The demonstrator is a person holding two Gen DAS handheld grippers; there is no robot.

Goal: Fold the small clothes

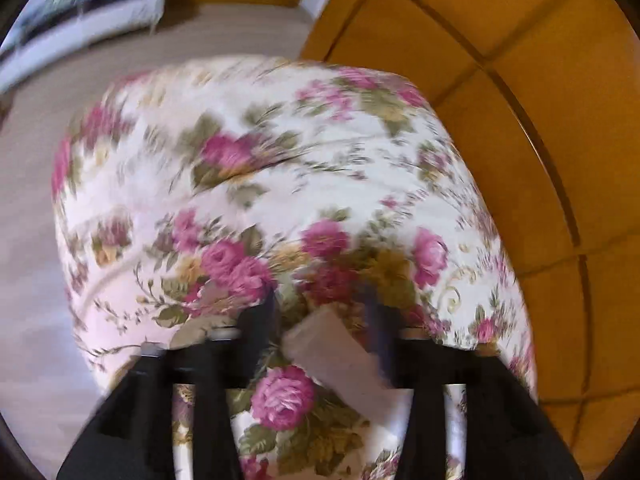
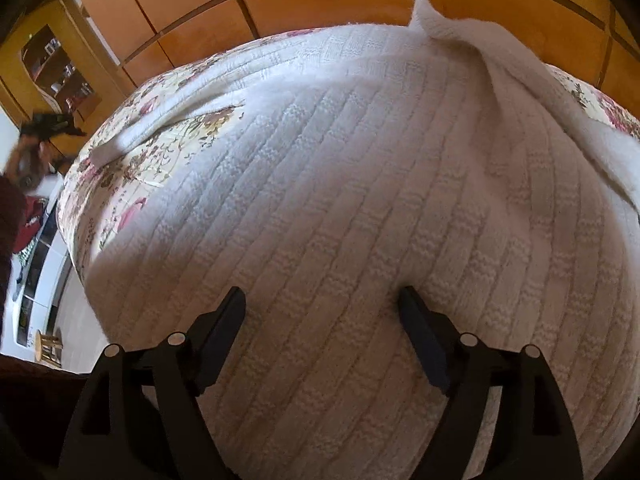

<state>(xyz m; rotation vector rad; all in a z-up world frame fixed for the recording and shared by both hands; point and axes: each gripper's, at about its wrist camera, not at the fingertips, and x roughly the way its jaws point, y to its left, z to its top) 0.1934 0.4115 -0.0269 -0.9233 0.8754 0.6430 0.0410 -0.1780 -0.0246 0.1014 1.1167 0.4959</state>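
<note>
Two tools: right tool (image 2: 322,312) wide over white sweater (image 2: 360,200); left tool (image 1: 320,308) blurred, spread unclear.

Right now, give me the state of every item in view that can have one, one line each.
White knit garment: spread flat on the bed, one sleeve folded across the body, not gripped.
Floral bedspread: laid over the bed, lightly creased.
Left tongs: open over the bedspread, holding nothing; view blurred.
Right tongs: open above the garment, holding nothing.
</note>
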